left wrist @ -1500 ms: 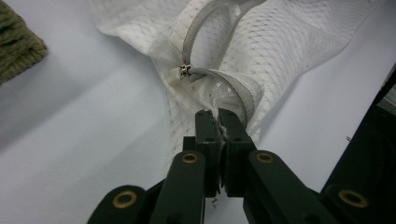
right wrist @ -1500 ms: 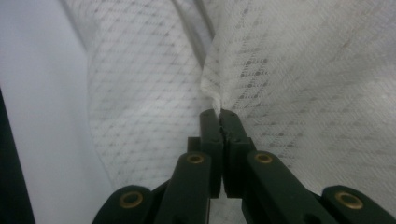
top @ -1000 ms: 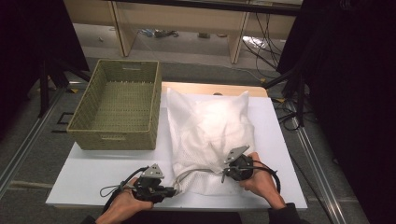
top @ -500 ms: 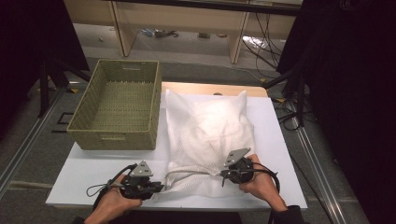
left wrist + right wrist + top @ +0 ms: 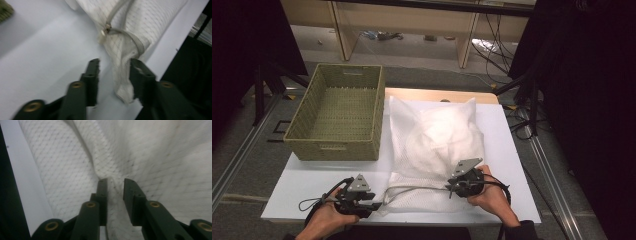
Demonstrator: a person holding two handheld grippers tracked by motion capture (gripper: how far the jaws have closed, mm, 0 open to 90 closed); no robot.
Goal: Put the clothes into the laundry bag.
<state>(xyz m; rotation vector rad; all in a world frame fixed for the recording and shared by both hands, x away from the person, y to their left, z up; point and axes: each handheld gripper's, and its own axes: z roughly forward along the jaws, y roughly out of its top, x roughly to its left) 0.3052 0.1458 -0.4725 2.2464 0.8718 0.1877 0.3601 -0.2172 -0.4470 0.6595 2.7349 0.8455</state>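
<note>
Both grippers, left gripper and right gripper, have just spread off the mesh bag, now zipped and lying mid-table right of the basket. Basket next, probably.

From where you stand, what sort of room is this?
Probably a lab or recording workshop, not a home: a white table ringed by black curtains, loose cables on the floor, and a person's hands working cabled grippers on a mesh laundry bag.
</note>
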